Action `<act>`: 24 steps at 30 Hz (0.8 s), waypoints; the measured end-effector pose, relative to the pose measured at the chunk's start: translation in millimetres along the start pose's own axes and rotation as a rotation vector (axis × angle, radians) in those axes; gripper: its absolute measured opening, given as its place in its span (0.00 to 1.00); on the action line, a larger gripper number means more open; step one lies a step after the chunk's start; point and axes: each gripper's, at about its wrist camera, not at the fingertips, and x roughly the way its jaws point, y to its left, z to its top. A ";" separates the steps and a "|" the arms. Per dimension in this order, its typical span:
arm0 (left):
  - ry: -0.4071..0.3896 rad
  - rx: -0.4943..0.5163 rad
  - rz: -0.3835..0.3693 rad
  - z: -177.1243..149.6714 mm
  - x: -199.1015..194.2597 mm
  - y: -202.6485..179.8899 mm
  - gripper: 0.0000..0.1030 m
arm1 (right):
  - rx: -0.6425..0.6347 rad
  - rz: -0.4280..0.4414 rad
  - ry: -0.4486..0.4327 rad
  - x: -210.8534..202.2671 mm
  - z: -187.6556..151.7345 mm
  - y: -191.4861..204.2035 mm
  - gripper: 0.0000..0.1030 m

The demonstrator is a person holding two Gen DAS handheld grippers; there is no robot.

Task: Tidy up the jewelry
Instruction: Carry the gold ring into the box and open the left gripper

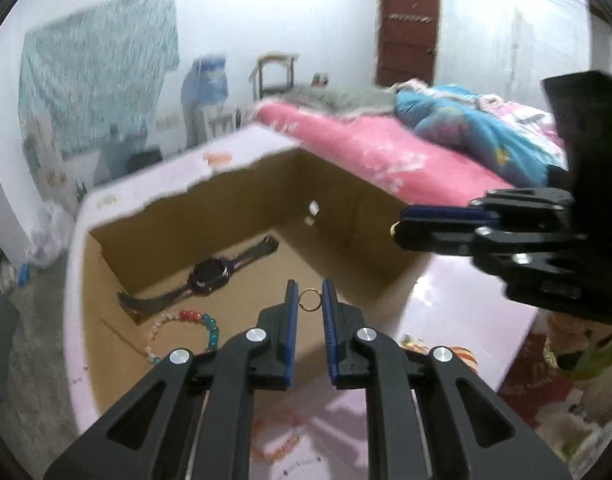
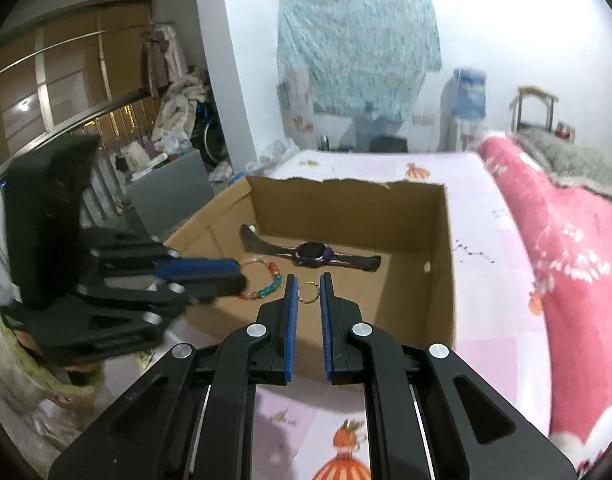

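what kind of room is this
Most likely a bedroom in a home. A bed with a pink blanket and a blue quilt fills one side, a water dispenser stands by the wall, and clothes hang near the window.

This is a bedroom in a home. A bed with a pale pink printed sheet carries a pink blanket and a blue quilt. A brown door stands in the far white wall, a patterned cloth hangs on the wall, a water dispenser stands beside it, and clothes hang near a railing.
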 end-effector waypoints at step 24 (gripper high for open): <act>0.060 -0.185 0.124 12.8 35.4 46.2 0.75 | 0.217 -0.087 0.079 45.4 25.6 -27.9 0.53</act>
